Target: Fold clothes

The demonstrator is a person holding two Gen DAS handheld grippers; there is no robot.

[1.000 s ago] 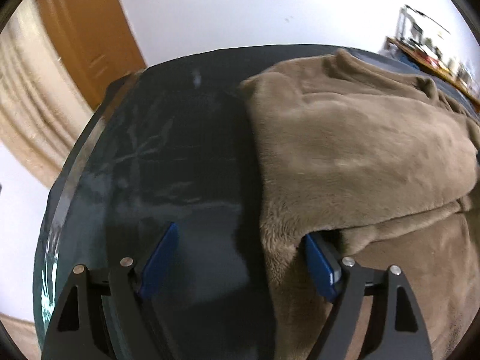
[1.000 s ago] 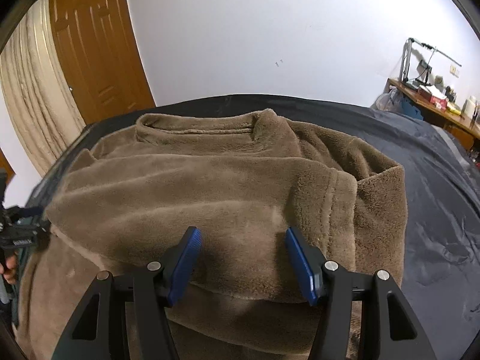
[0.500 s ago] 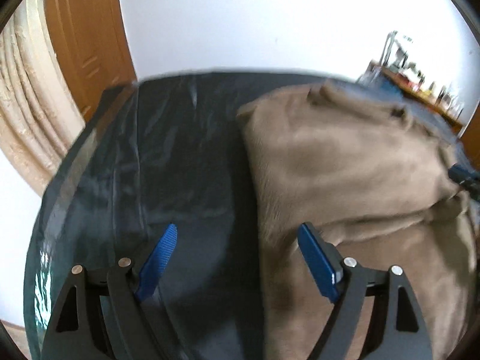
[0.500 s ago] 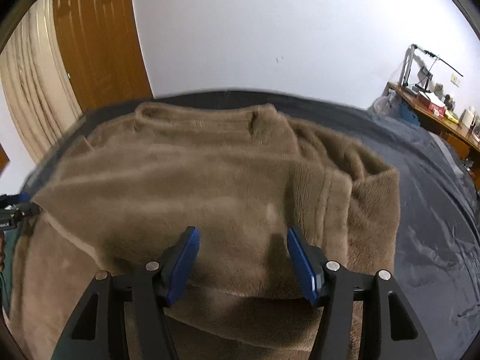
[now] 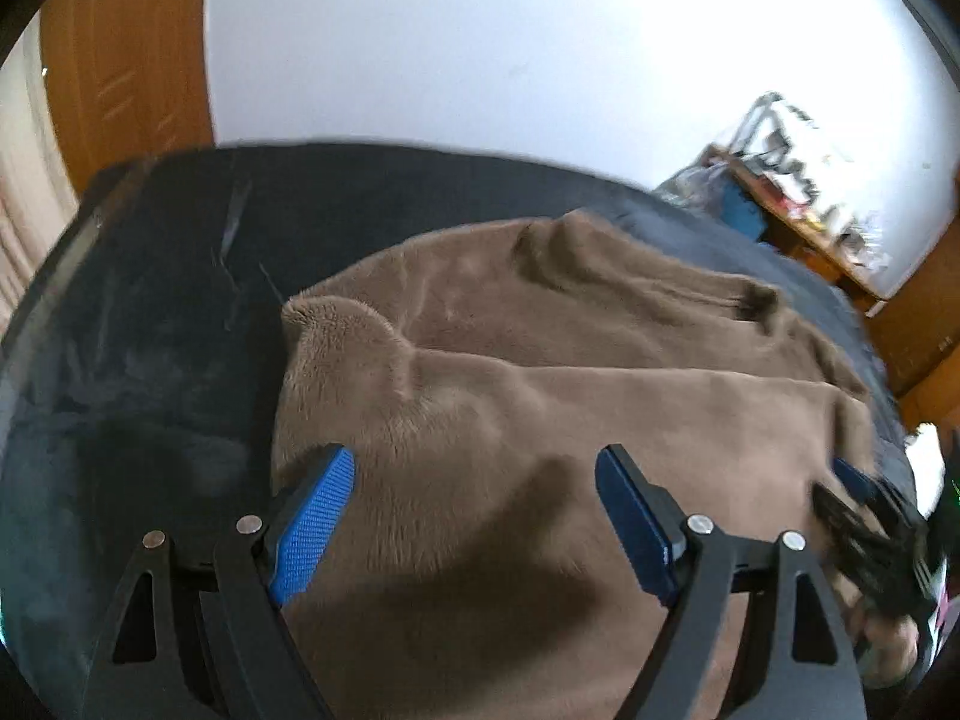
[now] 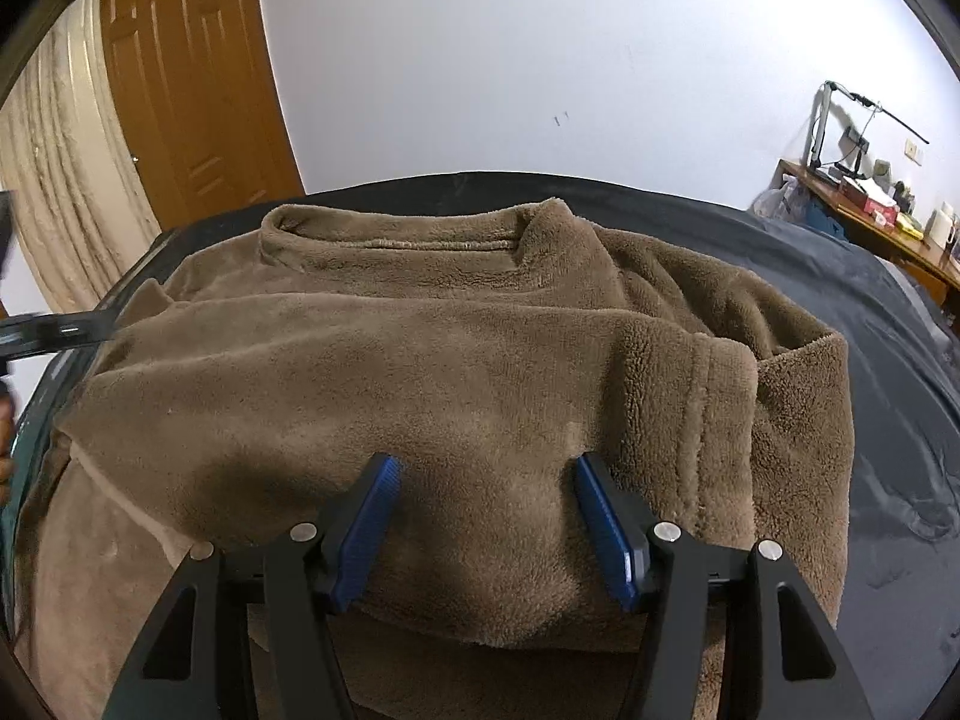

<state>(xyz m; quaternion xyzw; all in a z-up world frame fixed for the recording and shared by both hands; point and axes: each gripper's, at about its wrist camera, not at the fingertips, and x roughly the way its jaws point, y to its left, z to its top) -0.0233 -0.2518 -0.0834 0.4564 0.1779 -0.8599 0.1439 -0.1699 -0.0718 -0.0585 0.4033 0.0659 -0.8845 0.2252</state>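
Sweater (image 6: pixel 456 372) lies collar away; long axis seemingly left to right.

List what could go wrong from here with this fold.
1. The folded sleeve sits loose on the sweater; with the right gripper open, it could slide off.
2. The left gripper hovers open over thick pile, so a grab may catch only the top layer.
3. The collar lies near the bed edge; tugging may drag it off.
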